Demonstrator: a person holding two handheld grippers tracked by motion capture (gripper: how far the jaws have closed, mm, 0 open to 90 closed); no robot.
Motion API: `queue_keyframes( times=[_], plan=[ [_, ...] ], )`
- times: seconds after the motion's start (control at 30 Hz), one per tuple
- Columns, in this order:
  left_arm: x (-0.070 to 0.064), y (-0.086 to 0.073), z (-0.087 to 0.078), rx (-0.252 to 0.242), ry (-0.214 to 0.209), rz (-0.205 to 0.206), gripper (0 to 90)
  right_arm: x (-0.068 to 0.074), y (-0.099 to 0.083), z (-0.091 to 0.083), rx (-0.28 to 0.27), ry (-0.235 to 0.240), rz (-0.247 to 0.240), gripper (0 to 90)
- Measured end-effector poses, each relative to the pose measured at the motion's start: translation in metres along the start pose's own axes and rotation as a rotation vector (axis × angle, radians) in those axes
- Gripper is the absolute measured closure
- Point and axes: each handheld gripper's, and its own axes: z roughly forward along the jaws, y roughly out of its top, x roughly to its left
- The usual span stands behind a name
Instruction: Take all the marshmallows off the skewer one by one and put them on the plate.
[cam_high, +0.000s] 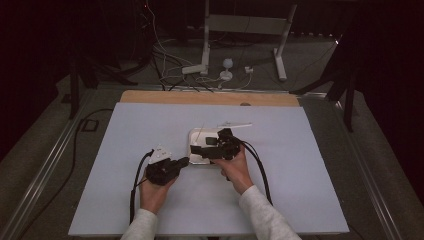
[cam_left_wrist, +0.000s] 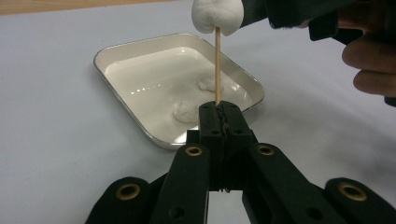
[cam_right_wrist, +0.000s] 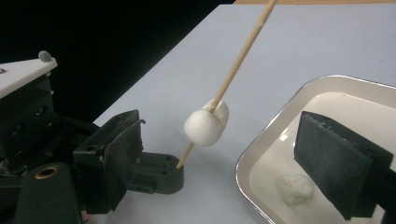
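A marshmallow (cam_right_wrist: 206, 126) sits threaded on a thin wooden skewer (cam_right_wrist: 243, 56), partway up the stick and clear of the table. The skewer's lower end is clamped between the closed jaws of the left gripper (cam_left_wrist: 218, 116), which holds it nearly upright just near of a white tray (cam_left_wrist: 112, 53). The tray lies on the pale blue table cover (cam_high: 280, 200), a little right of centre, and two more marshmallows (cam_left_wrist: 187, 112) rest inside it.

The right gripper (cam_right_wrist: 210, 154) has its jaws spread wide, one on either side of the threaded marshmallow, touching neither it nor the stick; one jaw hangs over the tray's near corner. In the high view both hands meet at the tray's near left edge, the right hand (cam_high: 235, 167) above the tray.

Judged step: seating the marshmallow on the stick. To do it well, the left grip should stay firm and the stick steady, while the right jaws close gently on the marshmallow's sides and slide it along the skewer's axis, avoiding sideways force that could bend or snap the wood.
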Motion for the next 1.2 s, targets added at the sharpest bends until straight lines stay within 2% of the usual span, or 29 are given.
queue_keyframes(
  times=[0.33,0.43,0.57,0.7,0.9,0.97,1.03,1.13,1.2],
  plan=[
    [-0.003,0.002,0.0,-0.01,-0.007,0.001,90.0,0.006,-0.003,0.002,0.011,0.011,-0.024,16.2],
    [-0.004,0.002,-0.001,-0.013,-0.008,0.004,90.0,0.008,-0.004,0.003,0.009,0.011,-0.035,21.7],
    [-0.005,0.003,-0.001,-0.018,-0.011,0.006,90.0,0.011,-0.006,0.004,0.011,0.016,-0.052,34.5],
    [-0.005,0.003,-0.002,-0.022,-0.012,0.008,90.0,0.012,-0.007,0.006,0.008,0.028,-0.05,44.7],
    [-0.006,0.004,-0.002,-0.033,-0.02,0.012,90.0,0.01,-0.01,0.008,0.0,0.043,-0.026,57.3],
    [-0.007,0.004,-0.003,-0.031,-0.022,0.017,90.0,0.008,-0.012,0.009,0.004,0.051,0.0,63.3],
    [-0.008,0.004,-0.002,-0.032,-0.026,0.021,90.0,0.007,-0.013,0.01,0.005,0.052,0.003,64.5],
    [-0.008,0.004,-0.002,-0.032,-0.028,0.024,90.0,0.007,-0.013,0.009,-0.008,0.058,0.014,73.6],
    [-0.008,0.004,-0.002,-0.036,-0.032,0.022,90.0,0.007,-0.013,0.009,-0.01,0.058,0.014,74.5]
  ],
)
